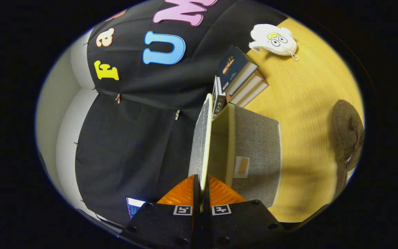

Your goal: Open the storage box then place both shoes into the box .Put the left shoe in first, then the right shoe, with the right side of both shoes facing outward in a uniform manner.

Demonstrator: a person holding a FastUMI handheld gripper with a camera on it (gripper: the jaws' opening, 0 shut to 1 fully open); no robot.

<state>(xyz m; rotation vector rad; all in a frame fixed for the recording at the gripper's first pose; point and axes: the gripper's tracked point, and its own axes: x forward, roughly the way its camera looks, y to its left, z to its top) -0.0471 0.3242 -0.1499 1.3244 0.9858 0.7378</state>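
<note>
Between its two fingers the gripper (pixel 201 188) pinches the lid (pixel 200 138) of the storage box (pixel 254 152), lifted on edge to open it for the shoes.

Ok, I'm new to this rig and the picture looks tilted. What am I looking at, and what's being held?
The camera rides on a handheld two-finger tool and looks forward along its fingers, so the scene tilts whenever the hand turns. The fingers are closed on the edge of the storage box's lid, which is swung up and open. Just beside the lid is the grey storage box, standing on a wooden table. Beyond the box lies a stack of books, and farther off a white plush toy. A dark brown shoe lies on the table beside the box.
</note>
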